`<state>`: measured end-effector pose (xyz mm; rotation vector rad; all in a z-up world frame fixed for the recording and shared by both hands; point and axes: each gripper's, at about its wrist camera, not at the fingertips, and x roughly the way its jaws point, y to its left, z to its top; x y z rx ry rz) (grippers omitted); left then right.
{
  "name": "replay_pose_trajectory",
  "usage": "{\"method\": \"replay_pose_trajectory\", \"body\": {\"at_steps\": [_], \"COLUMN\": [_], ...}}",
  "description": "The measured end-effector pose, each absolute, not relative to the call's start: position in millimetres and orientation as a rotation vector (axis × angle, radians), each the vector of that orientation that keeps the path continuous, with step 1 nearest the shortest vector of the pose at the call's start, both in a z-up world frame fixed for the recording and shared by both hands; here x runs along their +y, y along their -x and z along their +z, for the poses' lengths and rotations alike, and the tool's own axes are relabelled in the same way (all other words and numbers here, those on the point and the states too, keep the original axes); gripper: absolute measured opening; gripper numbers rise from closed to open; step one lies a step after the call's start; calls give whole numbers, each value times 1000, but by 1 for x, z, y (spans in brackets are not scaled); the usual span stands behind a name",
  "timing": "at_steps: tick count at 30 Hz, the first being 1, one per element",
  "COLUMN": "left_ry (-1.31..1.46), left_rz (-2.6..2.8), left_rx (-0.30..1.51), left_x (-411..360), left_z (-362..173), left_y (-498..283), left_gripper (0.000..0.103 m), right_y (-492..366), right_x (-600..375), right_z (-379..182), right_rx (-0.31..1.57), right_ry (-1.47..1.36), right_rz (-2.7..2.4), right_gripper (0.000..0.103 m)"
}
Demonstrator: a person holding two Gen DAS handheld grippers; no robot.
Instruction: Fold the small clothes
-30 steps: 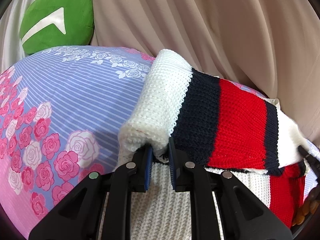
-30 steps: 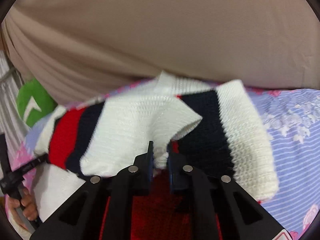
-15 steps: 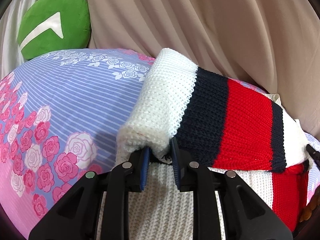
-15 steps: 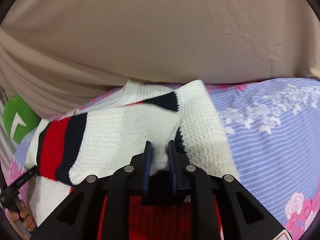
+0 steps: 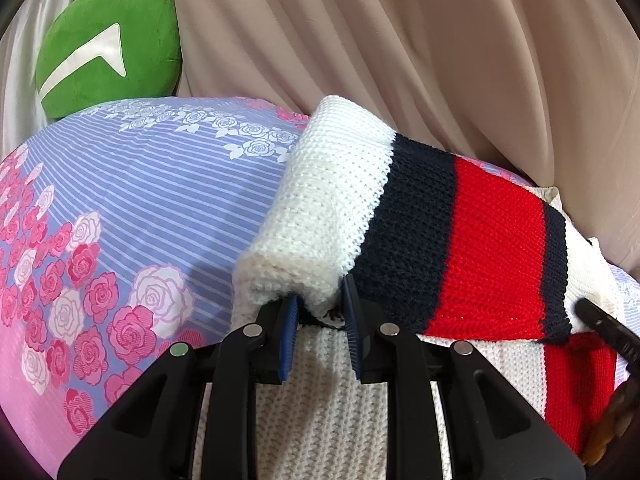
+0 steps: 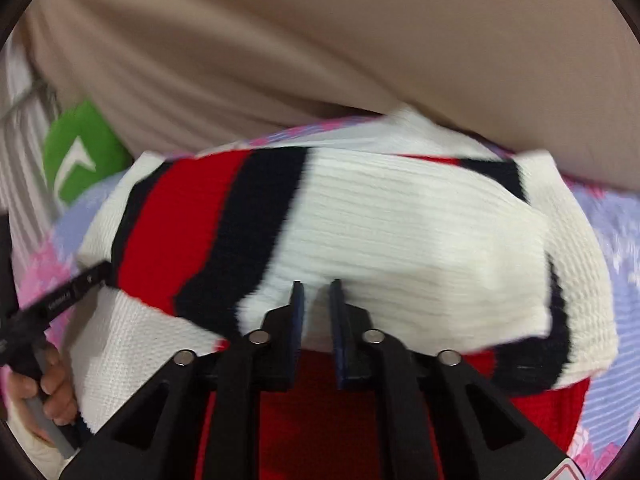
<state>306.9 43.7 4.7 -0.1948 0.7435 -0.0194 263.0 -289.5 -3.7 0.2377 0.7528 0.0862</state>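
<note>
At the upper left of the left wrist view a green cushion (image 5: 108,50) leans against the beige curtain (image 5: 400,52), and below it the rose-printed bedsheet (image 5: 132,208) spreads out. Toward the middle lies the knitted sweater (image 5: 492,252), white with navy and red bands, its far part doubled over the near part. The left gripper (image 5: 318,314), at the lower centre, has its blue pads a little apart with the white rolled edge pinched between them.

In the right wrist view, which is blurred, a person's hand (image 6: 44,384) shows at the lower left, then the sweater's folded flap (image 6: 400,232) fills the centre. The right gripper (image 6: 316,296) is clamping onto the flap's white edge; a sliver of knit sits between the pads.

My worry is that the thick knit slips out of either shallow pinch, so one corner drops and the fold lands crooked. Uneven pulling between the two sides could also skew or bunch the layer underneath.
</note>
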Motion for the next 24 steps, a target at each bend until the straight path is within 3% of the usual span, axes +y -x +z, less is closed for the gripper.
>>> {"method": "replay_pose_trajectory", "body": {"at_steps": [4,7,8,10,13,15,16,19,24], "left_ry": [193,197,199,197,196,194,195,210,192], "left_rz": [-19,-20,-21,-22,-20,-18,-12,12,17], "left_rx": [743,743,743,743,743,742,741,726,740], "left_x": [43,44,44,45,44,44,45,48,46], "left_z": [5,5,5,5,5,5,5,6,4], "left_y": [-306,-307,-307,-308,-307,-306,-306,-303,-306], "left_gripper": [22,22,22,22,22,24,24,23,24], "right_y": [-248,-238,-237,-247,-260,-256,-254,-246,-252], "right_x": [-359,-376,-375,-369,-342,-324,-324,-323,-341], "right_z": [-4,8,10,5,-10,-8,-4,10,-12], "right_rx": [698,637,626,647,705,701,681,601,696], "right_ry": [-362,-400,-415,-450,-395,-318,-322,-286,-304], "right_rz": [-48,-98,-72,8,45,14,22,-37,-65], "right_gripper": [0,10,26,45,42,16,9,8,7]}}
